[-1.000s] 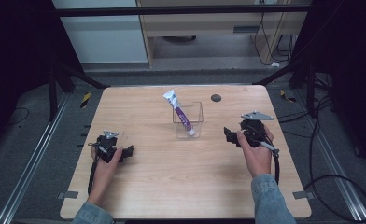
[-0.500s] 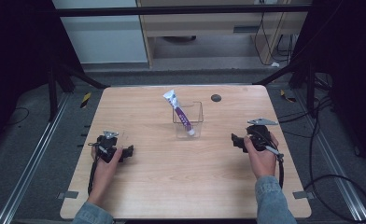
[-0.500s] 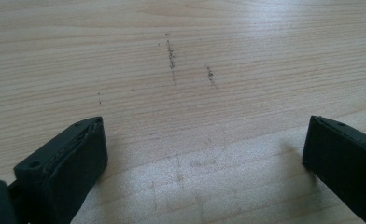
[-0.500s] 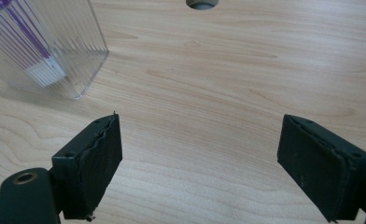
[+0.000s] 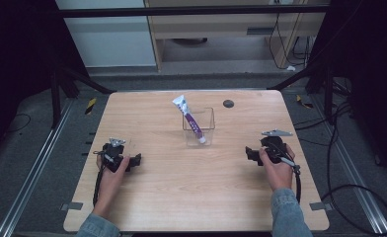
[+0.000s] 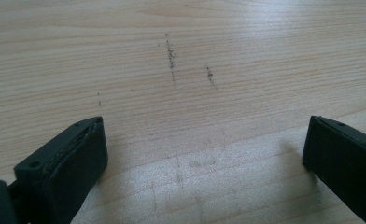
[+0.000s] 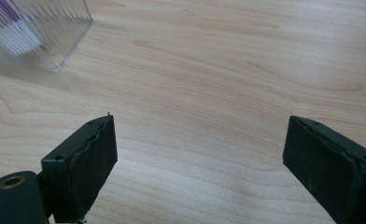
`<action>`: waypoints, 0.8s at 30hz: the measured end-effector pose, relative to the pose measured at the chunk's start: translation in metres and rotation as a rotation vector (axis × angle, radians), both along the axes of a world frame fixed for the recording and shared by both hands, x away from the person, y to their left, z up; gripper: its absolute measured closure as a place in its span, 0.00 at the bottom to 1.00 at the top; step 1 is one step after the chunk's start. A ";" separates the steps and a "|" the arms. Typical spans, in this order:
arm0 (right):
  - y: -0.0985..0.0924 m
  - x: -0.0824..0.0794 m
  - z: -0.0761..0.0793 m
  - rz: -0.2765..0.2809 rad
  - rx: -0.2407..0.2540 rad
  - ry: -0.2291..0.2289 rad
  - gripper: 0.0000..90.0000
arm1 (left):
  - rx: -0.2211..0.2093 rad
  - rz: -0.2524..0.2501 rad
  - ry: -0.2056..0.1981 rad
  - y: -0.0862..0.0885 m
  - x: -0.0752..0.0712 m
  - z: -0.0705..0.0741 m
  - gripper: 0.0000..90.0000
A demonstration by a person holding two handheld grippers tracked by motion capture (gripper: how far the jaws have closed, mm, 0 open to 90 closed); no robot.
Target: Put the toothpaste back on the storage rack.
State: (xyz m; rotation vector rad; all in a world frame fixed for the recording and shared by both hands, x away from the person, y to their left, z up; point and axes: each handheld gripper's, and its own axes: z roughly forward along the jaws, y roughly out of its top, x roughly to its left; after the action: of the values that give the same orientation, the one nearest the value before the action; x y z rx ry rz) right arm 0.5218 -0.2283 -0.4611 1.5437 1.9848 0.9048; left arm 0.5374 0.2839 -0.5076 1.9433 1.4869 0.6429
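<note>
On pale wood desk I see both hand-held grippers, left and right, gaping wide, empty; right's jaws just widened; clear tub with toothpaste tube mid-desk; dark room around.

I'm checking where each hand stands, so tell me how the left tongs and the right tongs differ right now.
The left tongs sit near the table's left edge, far from the clear container; the right tongs sit right of it, with its ribbed corner in the right gripper view. The left tongs face scuffed wood, the right tongs clean wood. The right tongs have just opened wider. Both are open with nothing between them.
</note>
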 end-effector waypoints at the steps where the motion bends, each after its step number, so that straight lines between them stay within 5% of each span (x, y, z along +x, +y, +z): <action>1: 0.000 0.001 -0.003 -0.001 -0.004 0.006 0.11 | 0.000 0.000 0.000 0.000 0.000 0.000 0.00; 12: -0.002 0.003 -0.017 -0.030 -0.016 0.025 0.12 | 0.001 0.000 0.000 0.000 0.000 0.000 0.00; 24: -0.009 0.010 -0.027 -0.086 0.024 0.038 0.12 | 0.001 -0.001 0.000 0.000 0.000 0.000 0.00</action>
State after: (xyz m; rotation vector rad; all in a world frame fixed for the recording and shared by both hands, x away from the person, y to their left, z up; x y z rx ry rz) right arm 0.5318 -0.2369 -0.4882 1.6580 1.9245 0.8740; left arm 0.5375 0.2837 -0.5075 1.9449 1.4857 0.6438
